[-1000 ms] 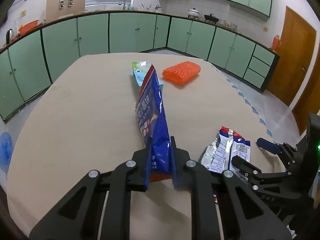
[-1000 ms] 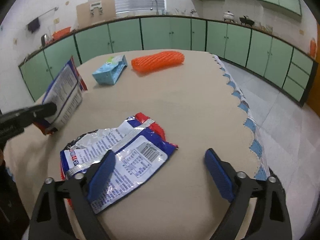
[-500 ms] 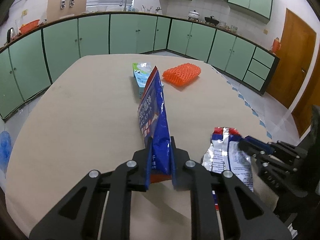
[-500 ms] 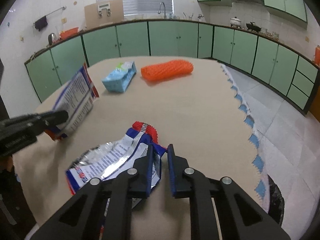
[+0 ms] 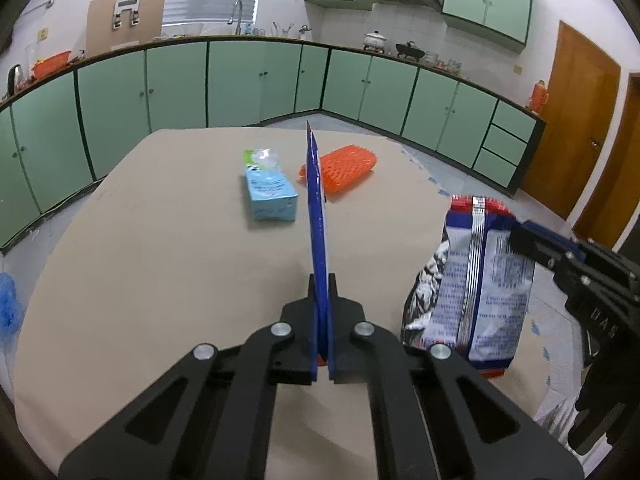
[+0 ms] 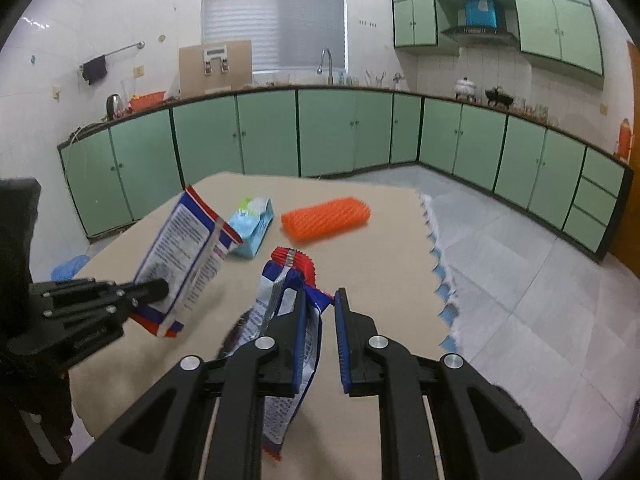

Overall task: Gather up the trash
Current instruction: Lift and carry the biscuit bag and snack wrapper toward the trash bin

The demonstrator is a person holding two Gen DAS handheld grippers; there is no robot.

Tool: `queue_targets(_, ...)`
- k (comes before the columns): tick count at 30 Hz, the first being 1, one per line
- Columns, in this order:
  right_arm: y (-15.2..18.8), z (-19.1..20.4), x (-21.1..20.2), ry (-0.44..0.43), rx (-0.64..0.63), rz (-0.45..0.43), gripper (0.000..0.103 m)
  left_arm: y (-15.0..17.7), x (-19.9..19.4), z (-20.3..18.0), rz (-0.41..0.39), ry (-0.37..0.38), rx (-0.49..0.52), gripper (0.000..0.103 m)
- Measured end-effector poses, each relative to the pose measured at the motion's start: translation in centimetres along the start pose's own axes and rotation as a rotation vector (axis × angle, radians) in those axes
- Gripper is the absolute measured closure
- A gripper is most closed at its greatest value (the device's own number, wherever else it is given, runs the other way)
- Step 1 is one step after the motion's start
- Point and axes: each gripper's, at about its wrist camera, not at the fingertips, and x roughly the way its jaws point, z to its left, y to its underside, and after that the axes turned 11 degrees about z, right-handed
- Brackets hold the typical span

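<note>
Holding one wrapper [image 5: 319, 216] clamped in your left gripper [image 5: 322, 336] and another wrapper [image 6: 288, 320] pinched by its corner at 11 o'clock in your barely parted right gripper [image 6: 320, 344], you risked that thin hold slipping.

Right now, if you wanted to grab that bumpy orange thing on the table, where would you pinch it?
Probably across its narrow width, near the middle, coming straight down from above. The orange mesh sleeve lies flat on the table, long and low, so its long sides give the fingers two parallel faces. It looks soft, so it should squash a little. Both grippers already hold wrappers, so one must let go first.
</note>
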Motion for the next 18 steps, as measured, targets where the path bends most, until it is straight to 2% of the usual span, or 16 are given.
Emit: queue_targets(18, -0.4, -2.3, -4.6, 0.084, 0.024, -0.086, 0.089, -0.6, -3.0, -5.9, -0.065, 0.064, 0.11, 0.102)
